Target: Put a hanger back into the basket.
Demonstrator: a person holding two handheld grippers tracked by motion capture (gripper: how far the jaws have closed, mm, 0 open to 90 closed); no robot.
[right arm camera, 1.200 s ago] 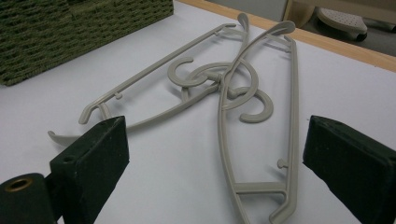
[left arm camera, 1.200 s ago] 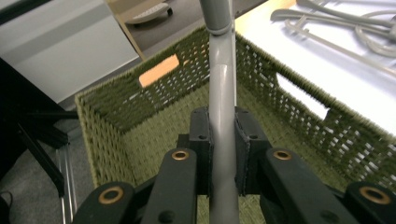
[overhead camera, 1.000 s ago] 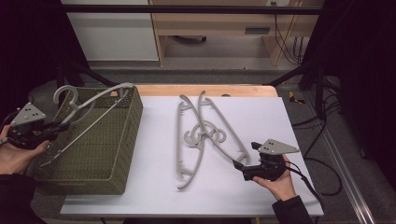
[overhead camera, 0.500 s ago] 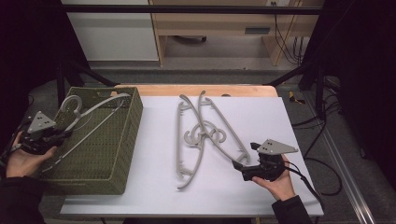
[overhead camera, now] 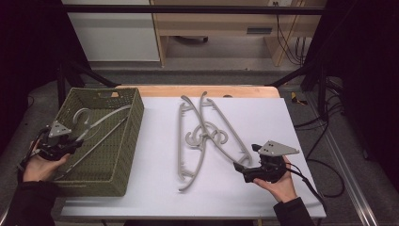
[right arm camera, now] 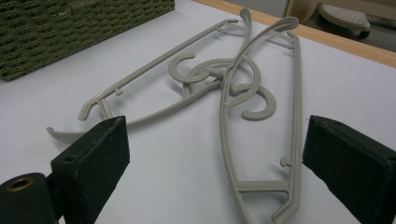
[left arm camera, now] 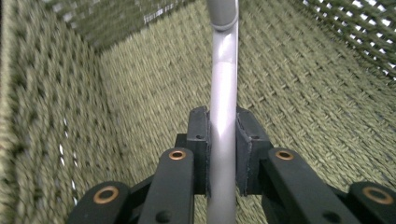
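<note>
A grey plastic hanger (overhead camera: 101, 117) lies slanted inside the green woven basket (overhead camera: 134, 136) at the table's left. My left gripper (overhead camera: 70, 145) is shut on this hanger's bar near the basket's near-left corner. In the left gripper view both pads clamp the grey bar (left arm camera: 223, 93) above the basket floor (left arm camera: 140, 84). Two or three more grey hangers (overhead camera: 204, 134) lie tangled on the white tabletop at the middle. My right gripper (overhead camera: 237, 167) rests open just to the right of their near ends. Its jaws stand wide apart in the right gripper view, where the hangers (right arm camera: 224, 79) lie ahead of my right gripper (right arm camera: 215, 149).
The white tabletop (overhead camera: 282, 122) has a wooden strip along its far edge. The basket's corner (right arm camera: 70, 28) appears at the upper left of the right gripper view. Cables trail on the floor to the right of the table.
My left gripper has lowered the hanger from above the rim down into the basket. The basket, tipped before, now sits flat. The right gripper has not moved.
</note>
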